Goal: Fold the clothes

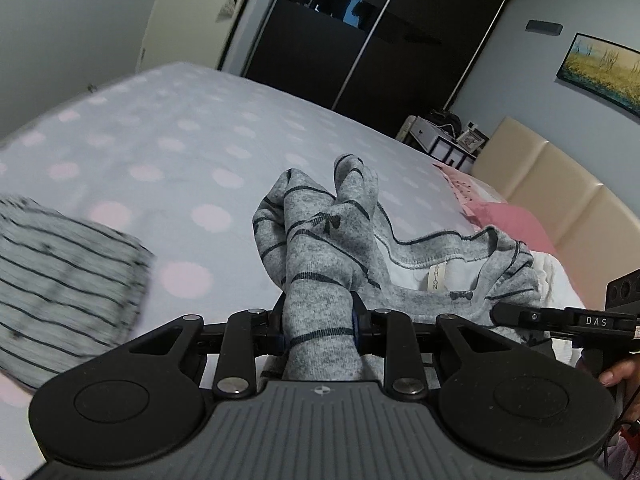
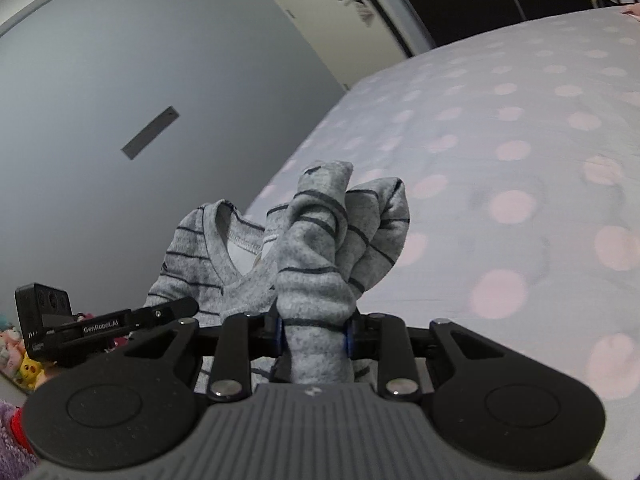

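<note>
Fabric bunches in both our claws above the polka-dot bed (image 1: 192, 128). Our left claw (image 1: 319, 322) is clenched on a grey striped sweater (image 1: 320, 240), lifted off the bed; its neckline hangs between the claws. Our right claw (image 2: 315, 326) clamps another bunch of it.

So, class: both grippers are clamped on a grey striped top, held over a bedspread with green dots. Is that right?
Not quite: the dots on the bedspread are pink, not green, as the right wrist view shows. The rest stands: the left gripper and right gripper are each clamped on the grey striped top.
</note>
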Demonstrator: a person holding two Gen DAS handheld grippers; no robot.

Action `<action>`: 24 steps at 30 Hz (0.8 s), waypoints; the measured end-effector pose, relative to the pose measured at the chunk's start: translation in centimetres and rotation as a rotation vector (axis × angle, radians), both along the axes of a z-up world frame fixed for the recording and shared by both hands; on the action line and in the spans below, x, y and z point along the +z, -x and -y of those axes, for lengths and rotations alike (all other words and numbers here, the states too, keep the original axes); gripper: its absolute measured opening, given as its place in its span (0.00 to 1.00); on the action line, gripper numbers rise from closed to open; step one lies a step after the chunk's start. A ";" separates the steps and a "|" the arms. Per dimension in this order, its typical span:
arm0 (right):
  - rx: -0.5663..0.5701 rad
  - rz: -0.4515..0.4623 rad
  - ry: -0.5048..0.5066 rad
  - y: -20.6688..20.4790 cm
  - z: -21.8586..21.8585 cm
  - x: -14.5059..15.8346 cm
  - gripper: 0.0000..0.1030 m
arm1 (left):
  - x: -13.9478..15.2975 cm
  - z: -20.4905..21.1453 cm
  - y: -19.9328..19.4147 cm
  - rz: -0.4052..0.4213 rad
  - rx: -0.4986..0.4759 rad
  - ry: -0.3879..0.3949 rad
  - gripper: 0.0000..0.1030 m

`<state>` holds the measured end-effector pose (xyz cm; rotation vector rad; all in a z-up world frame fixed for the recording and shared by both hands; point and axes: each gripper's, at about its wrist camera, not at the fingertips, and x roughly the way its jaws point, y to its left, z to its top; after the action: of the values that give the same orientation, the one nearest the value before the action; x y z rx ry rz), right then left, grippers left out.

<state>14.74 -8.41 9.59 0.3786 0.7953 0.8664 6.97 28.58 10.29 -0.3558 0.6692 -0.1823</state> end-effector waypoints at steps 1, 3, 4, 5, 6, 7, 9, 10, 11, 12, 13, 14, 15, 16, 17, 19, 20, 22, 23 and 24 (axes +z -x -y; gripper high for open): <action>0.007 -0.007 -0.009 0.3 -0.9 0.1 0.28 | 0.5 -0.8 0.2 0.001 0.005 -0.013 0.24; 0.018 -0.024 -0.027 0.7 -2.5 0.3 0.28 | 1.4 -2.4 0.7 0.004 0.021 -0.034 0.24; 0.025 -0.034 -0.038 0.7 -3.6 0.3 0.28 | 1.9 -3.2 1.0 0.007 0.029 -0.046 0.24; 0.031 -0.042 -0.049 0.7 -4.7 0.3 0.28 | 2.1 -4.1 1.1 0.009 0.040 -0.061 0.24; 0.039 -0.049 -0.058 0.7 -6.0 0.5 0.28 | 2.4 -5.0 1.3 0.012 0.051 -0.074 0.24; 0.046 -0.055 -0.067 0.8 -7.3 0.6 0.28 | 2.5 -6.1 1.4 0.013 0.064 -0.075 0.24; 0.065 -0.064 -0.080 0.8 -10.0 0.8 0.29 | 2.5 -8.2 1.6 0.014 0.094 -0.074 0.24; 0.077 -0.062 -0.080 0.9 -11.4 0.9 0.28 | 2.3 -9.4 1.6 0.013 0.111 -0.072 0.24; 0.090 -0.061 -0.080 0.9 -12.8 1.0 0.28 | 2.2 -10.4 1.5 0.011 0.126 -0.071 0.24; 0.102 -0.060 -0.081 1.0 -14.2 1.1 0.28 | 2.1 -11.7 1.5 0.010 0.143 -0.071 0.24; 0.116 -0.067 -0.086 0.9 -15.6 1.1 0.28 | 2.1 -12.9 1.5 0.009 0.159 -0.071 0.24; 0.125 -0.074 -0.089 0.8 -16.9 1.1 0.28 | 2.0 -14.1 1.3 0.009 0.176 -0.068 0.24; 0.135 -0.081 -0.090 0.6 -18.2 1.0 0.29 | 2.0 -15.2 1.2 0.010 0.192 -0.066 0.24; 0.144 -0.087 -0.091 0.3 -19.6 0.9 0.29 | 2.0 -16.2 1.1 0.012 0.203 -0.069 0.24; 0.153 -0.095 -0.093 0.0 -21.0 0.8 0.29 | 2.0 -17.3 1.0 0.015 0.215 -0.072 0.24; 0.164 -0.119 -0.102 -0.5 -23.7 0.5 0.29 | 1.9 -19.4 0.3 0.004 0.232 -0.088 0.24; 0.164 -0.138 -0.108 -0.8 -24.9 0.2 0.29 | 1.8 -20.5 -0.1 -0.003 0.237 -0.100 0.24; 0.164 -0.174 -0.114 -1.3 -27.3 -0.5 0.29 | 1.7 -22.4 -0.8 -0.015 0.242 -0.122 0.24; 0.164 -0.191 -0.115 -1.5 -28.4 -1.1 0.29 | 1.4 -23.3 -1.3 -0.022 0.244 -0.126 0.24; 0.163 -0.207 -0.116 -1.7 -29.6 -1.6 0.29 | 1.1 -24.2 -1.8 -0.030 0.246 -0.131 0.24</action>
<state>16.42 21.14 7.99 0.5166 0.9799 1.0401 8.81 52.80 11.37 -0.3123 0.6577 0.1006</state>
